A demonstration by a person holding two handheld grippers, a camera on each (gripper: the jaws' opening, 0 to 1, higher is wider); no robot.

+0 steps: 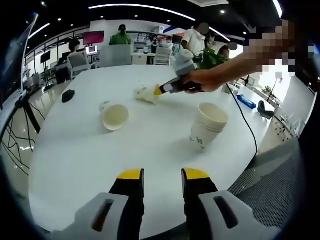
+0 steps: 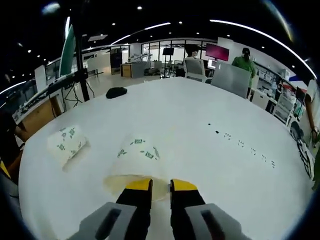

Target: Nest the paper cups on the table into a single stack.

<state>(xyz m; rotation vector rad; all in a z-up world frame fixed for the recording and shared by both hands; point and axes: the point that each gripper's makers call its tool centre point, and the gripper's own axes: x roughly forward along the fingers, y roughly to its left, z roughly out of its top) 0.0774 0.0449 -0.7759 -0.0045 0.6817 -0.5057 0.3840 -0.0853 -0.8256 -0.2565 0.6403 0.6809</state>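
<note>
On the white table (image 1: 90, 155), three paper cups are seen in the left gripper view: an upright cup (image 1: 207, 125) on the right, a cup on its side (image 1: 114, 116) with its mouth toward the camera, and a tipped cup (image 1: 146, 94) farther back, at which the right gripper (image 1: 159, 91) is held by a hand (image 1: 202, 80). The left gripper (image 1: 162, 176) is held above the near table edge with its jaws slightly parted and nothing between them. In the right gripper view the right gripper's yellow-tipped jaws are set narrowly at the rim of the tipped cup, whether clamped cannot be told, and green printed marks are seen on both lying cups, too small to be read, with a dark object (image 2: 116, 92) lying far back on the table.
</note>
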